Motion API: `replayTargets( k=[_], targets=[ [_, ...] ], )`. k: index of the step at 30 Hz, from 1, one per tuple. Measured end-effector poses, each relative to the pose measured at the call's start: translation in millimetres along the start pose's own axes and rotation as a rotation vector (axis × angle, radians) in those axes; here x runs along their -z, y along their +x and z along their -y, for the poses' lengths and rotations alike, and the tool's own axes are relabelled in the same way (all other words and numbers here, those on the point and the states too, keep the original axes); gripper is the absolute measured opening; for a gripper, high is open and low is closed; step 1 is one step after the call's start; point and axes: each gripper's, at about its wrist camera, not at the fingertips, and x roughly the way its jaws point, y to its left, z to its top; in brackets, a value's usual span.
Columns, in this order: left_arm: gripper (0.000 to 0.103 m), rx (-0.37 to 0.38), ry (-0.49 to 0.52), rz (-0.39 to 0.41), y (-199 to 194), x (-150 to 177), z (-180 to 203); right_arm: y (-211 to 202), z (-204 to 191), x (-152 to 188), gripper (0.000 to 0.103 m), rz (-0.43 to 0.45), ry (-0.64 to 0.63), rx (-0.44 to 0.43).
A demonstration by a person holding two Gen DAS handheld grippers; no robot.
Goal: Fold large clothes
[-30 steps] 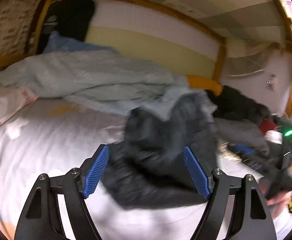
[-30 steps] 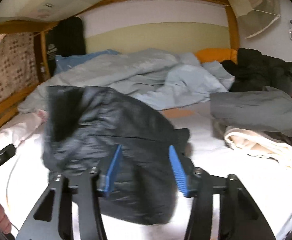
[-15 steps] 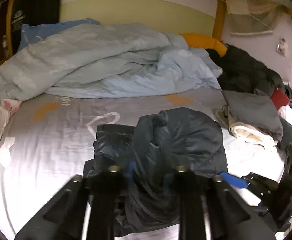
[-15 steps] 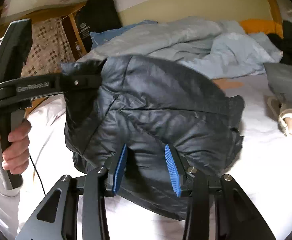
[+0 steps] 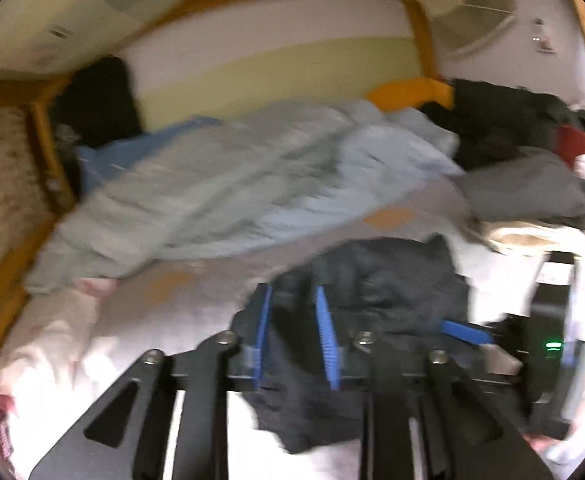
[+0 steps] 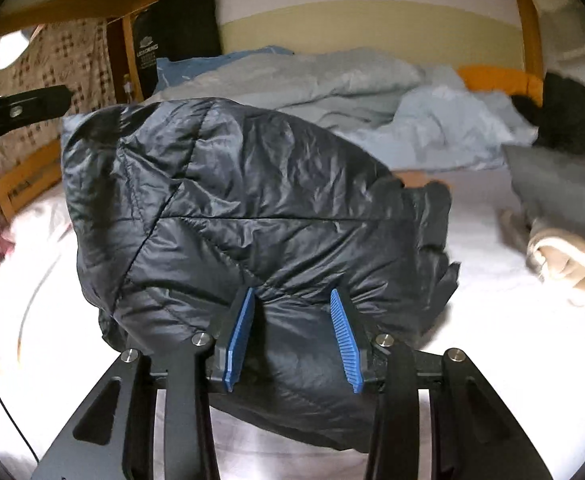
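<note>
A dark navy puffer jacket (image 6: 228,216) is lifted in a bunched mound above the white bed sheet (image 6: 484,320). My right gripper (image 6: 292,336) is shut on the jacket's lower edge, with fabric bulging between its blue pads (image 6: 342,340). In the blurred left wrist view the jacket (image 5: 396,280) lies lower on the sheet, and my left gripper (image 5: 294,332) is closed down on a fold of it. The right gripper's blue finger (image 5: 466,330) shows at the right of that view. The left gripper's black body (image 6: 16,110) shows at the right wrist view's left edge.
A crumpled pale blue duvet (image 6: 332,92) lies across the bed's far side. A grey folded garment on beige cloth (image 6: 564,208) and a black coat (image 6: 572,120) lie at the right. A wooden bed frame (image 6: 24,176) runs along the left.
My left gripper closed from wide open onto the jacket and swung with heavy blur. The jacket rose and spread in front of my right gripper, which kept its hold.
</note>
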Motion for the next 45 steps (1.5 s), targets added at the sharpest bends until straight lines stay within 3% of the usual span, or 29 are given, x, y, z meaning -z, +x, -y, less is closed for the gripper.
replayTargets(
  k=[3,8,10,12,15,19,22,26,32,34,40,45],
  targets=[
    [0.013,0.023,-0.013,-0.1,31,-7,4,-3,4,-1,0.043,0.006,0.003,0.001],
    [0.005,-0.06,-0.027,-0.357,110,5,-16,-13,17,-9,0.043,0.024,0.039,0.018],
    [0.005,-0.08,0.007,-0.405,128,21,-21,-20,26,-12,0.043,0.041,0.065,0.026],
    [0.005,-0.053,-0.032,-0.441,140,35,-29,-20,36,-18,0.043,0.049,0.092,0.03],
    [0.005,0.005,-0.105,-0.461,149,49,-41,-8,42,-21,0.043,0.025,0.116,0.014],
    [0.004,0.037,-0.101,-0.487,162,63,-42,20,42,-20,0.046,-0.061,0.113,0.041],
    [0.004,0.016,-0.062,-0.501,178,75,-40,41,42,-18,0.065,-0.127,0.118,0.094],
    [0.004,0.023,-0.072,-0.512,193,85,-44,58,47,-22,0.065,-0.195,0.131,0.046],
    [0.004,0.0,-0.082,-0.502,201,93,-46,97,39,-31,0.071,-0.286,0.015,0.08],
    [0.004,-0.019,-0.077,-0.487,203,96,-44,108,42,-30,0.078,-0.298,0.023,0.079],
    [0.004,-0.003,-0.113,-0.472,213,99,-50,130,49,-25,0.084,-0.32,0.04,0.051],
    [0.004,-0.045,-0.087,-0.449,213,100,-44,135,53,-25,0.086,-0.344,0.058,0.04]
  ],
)
